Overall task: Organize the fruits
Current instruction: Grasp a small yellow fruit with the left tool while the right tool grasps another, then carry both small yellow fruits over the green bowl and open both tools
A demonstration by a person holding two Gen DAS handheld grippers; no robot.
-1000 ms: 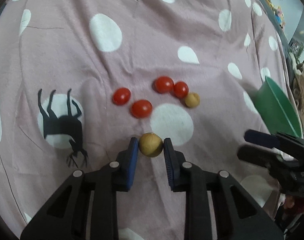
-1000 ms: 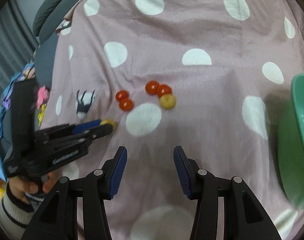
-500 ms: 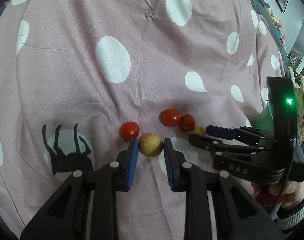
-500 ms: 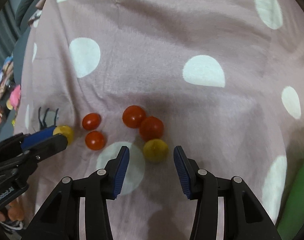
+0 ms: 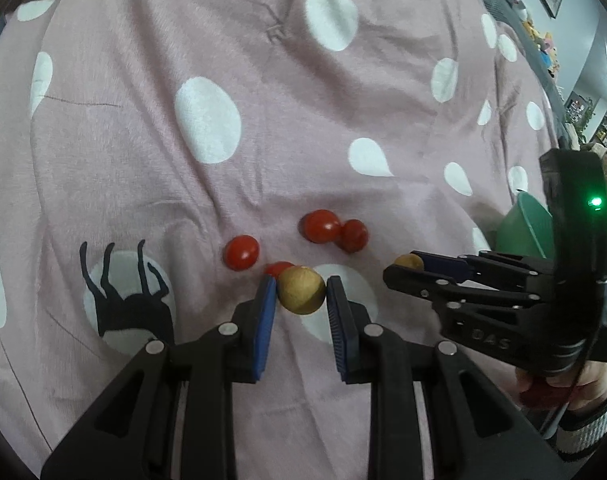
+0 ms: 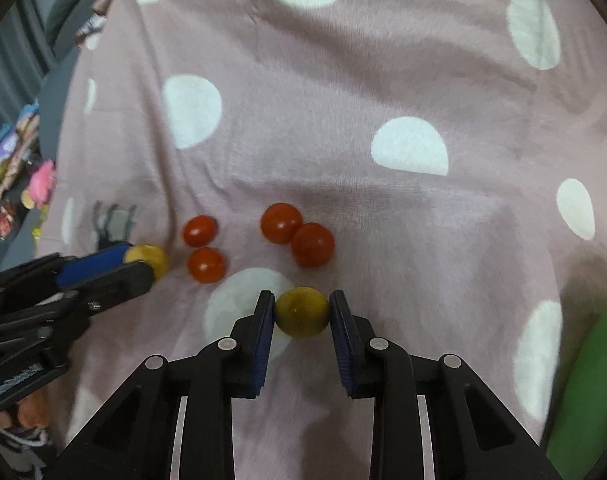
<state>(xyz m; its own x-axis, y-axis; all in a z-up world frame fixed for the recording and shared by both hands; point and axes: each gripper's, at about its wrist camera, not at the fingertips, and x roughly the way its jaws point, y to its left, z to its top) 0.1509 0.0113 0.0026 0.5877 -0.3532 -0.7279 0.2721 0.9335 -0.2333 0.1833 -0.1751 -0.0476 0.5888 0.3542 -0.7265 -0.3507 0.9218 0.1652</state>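
Pink fleece with white polka dots covers the bed [image 5: 263,92]; a black deer print [image 5: 127,296] sits on one dot near the left hand-held gripper [image 5: 301,292]; that gripper is clenched on a yellow cherry tomato [image 5: 302,290], its blue pads pressing both sides; the fruit is nearly round, so no long axis or pointing end can be told. The right hand-held gripper [image 6: 302,312] is likewise clamped on a second yellow cherry tomato [image 6: 302,312], just above a white dot, blue pads touching left and right; it looks very slightly wider than tall, though which way its stem end faces cannot be told.

Four red cherry tomatoes lie on the blanket beyond the grippers; in the right wrist view, two sit touching each other, one [image 6: 281,223] behind and left of the other [image 6: 313,245]; two more lie apart to the left, one [image 6: 199,231] farther and one [image 6: 206,265] nearer, close to the left gripper's tip. In the left wrist view the nearer of these is mostly hidden behind the held fruit.

A green bowl [image 5: 525,224] stands at the blanket's right edge, partly behind the right gripper's body; a hand [image 5: 559,384] in a striped cuff grips its handle.
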